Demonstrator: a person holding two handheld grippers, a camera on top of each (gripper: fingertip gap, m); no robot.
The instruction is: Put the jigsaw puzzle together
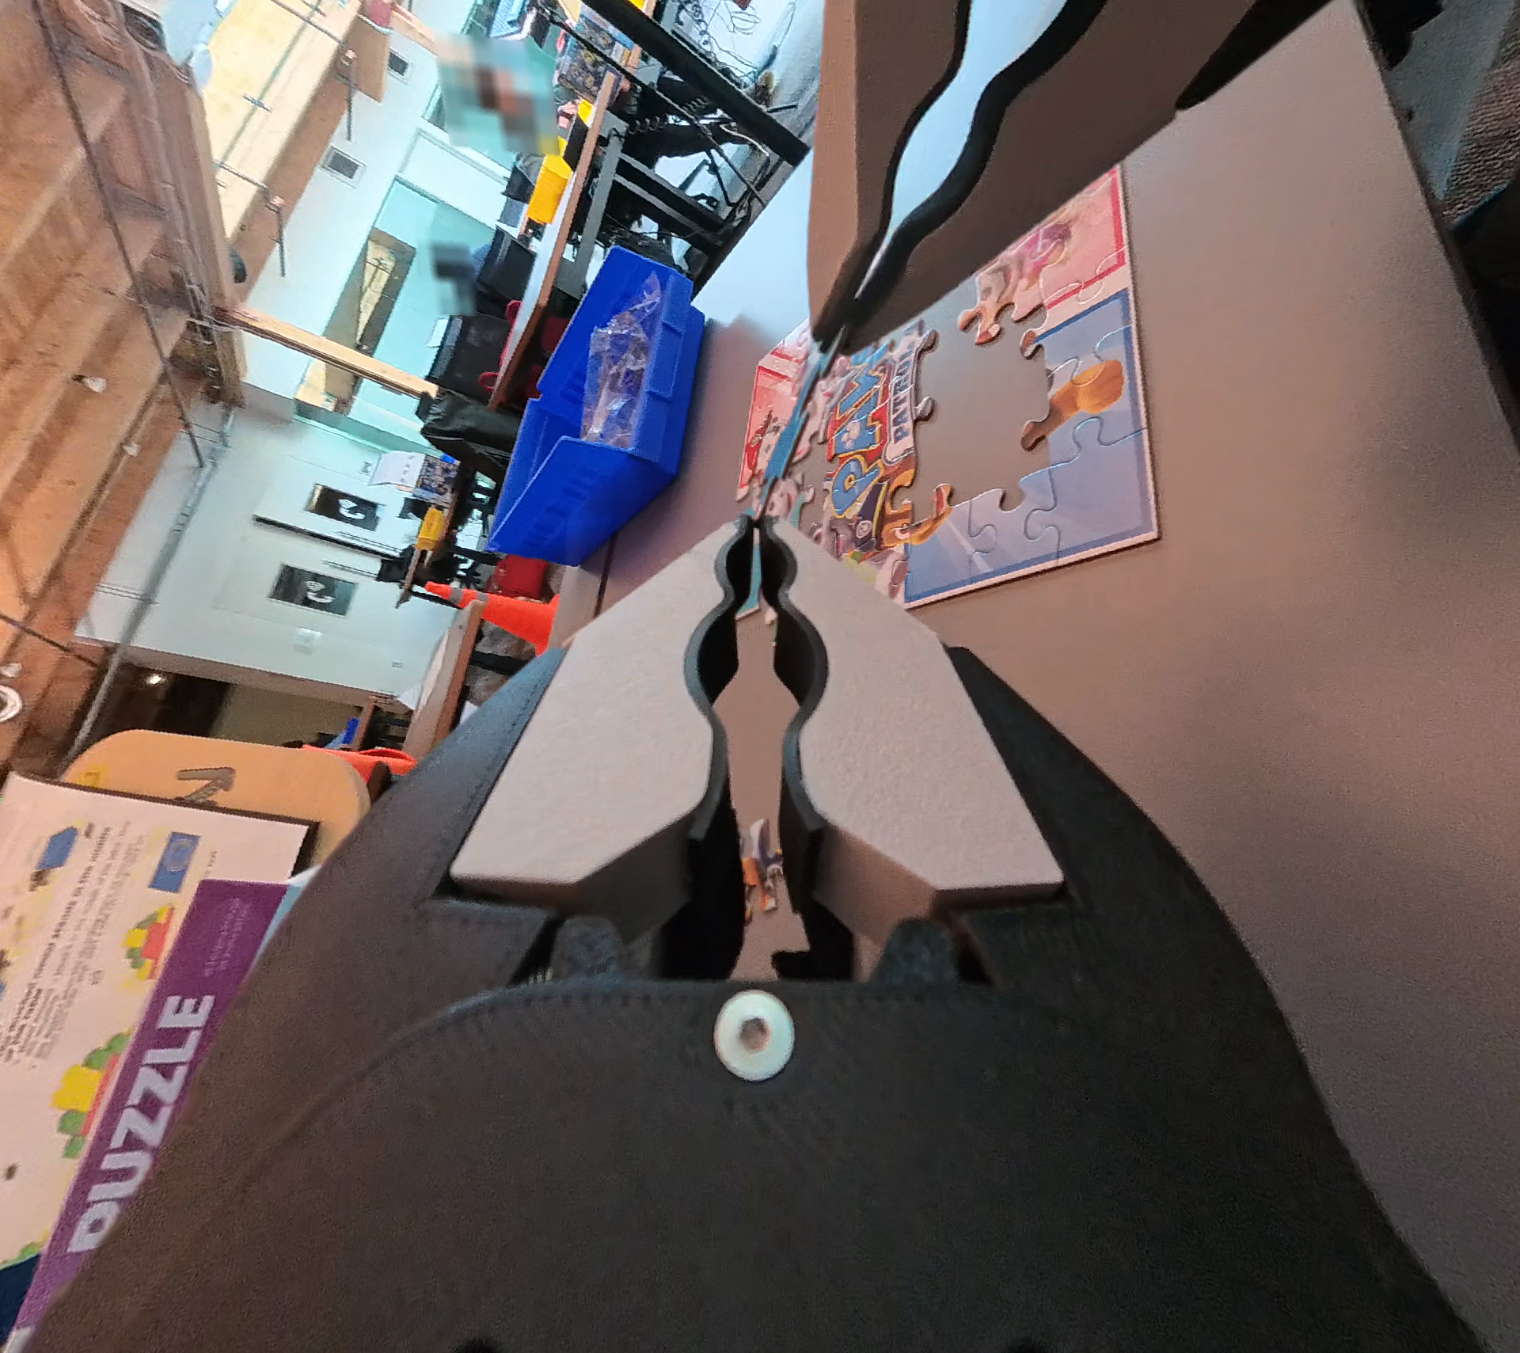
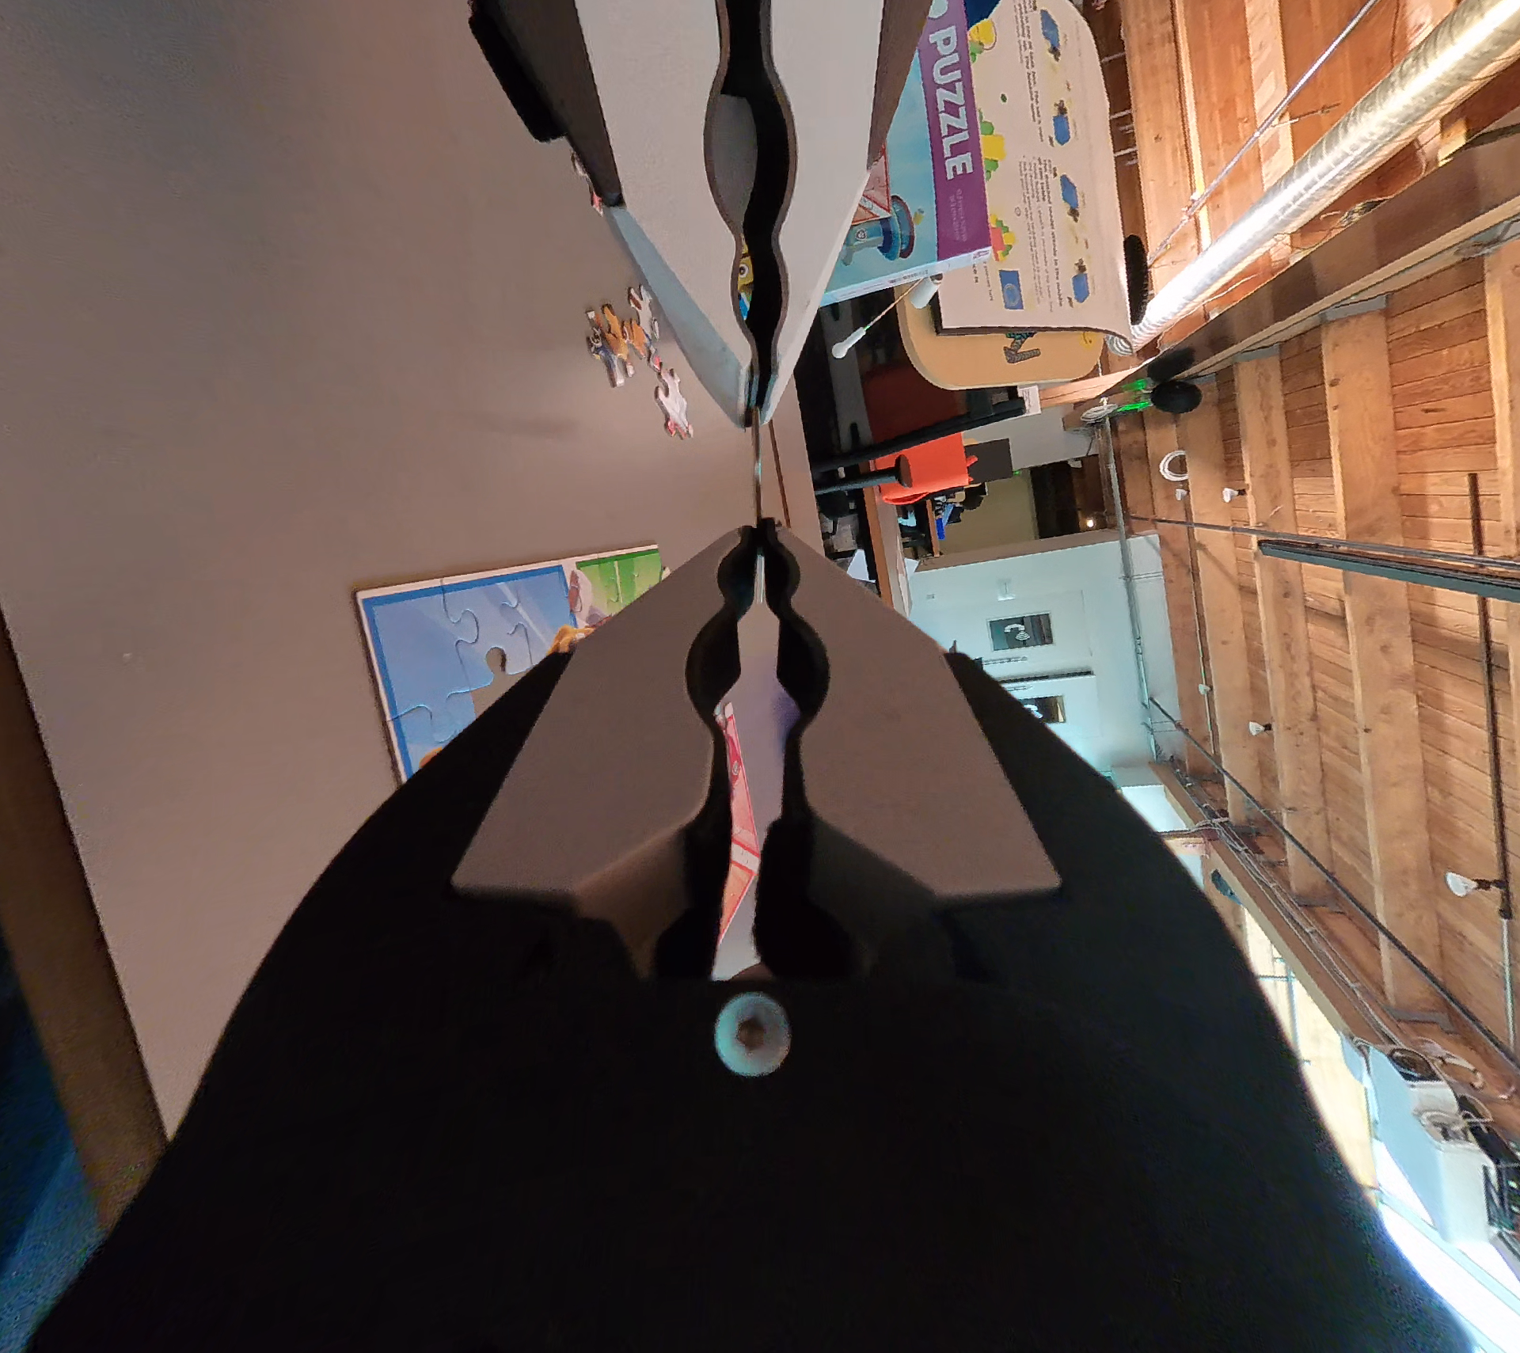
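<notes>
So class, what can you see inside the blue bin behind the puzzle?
Inside the blue bin lies a crumpled clear plastic bag. What the bag holds, and the bin's floor beneath it, are hidden.

The half-done jigsaw puzzle (image 1: 1028,409) lies flat on the desk (image 1: 1275,655). A hole in its middle shows the desk. A bin (image 1: 600,409) sits on the desk behind the puzzle, and a bag (image 1: 617,368) lies in the bin. A few loose pieces (image 2: 633,343) lie on the desk, well apart from the puzzle. The puzzle box (image 2: 946,104) stands near them at the desk's edge. The two hand-held grippers meet tip to tip above the desk, with one thin piece (image 2: 757,483) between them.
</notes>
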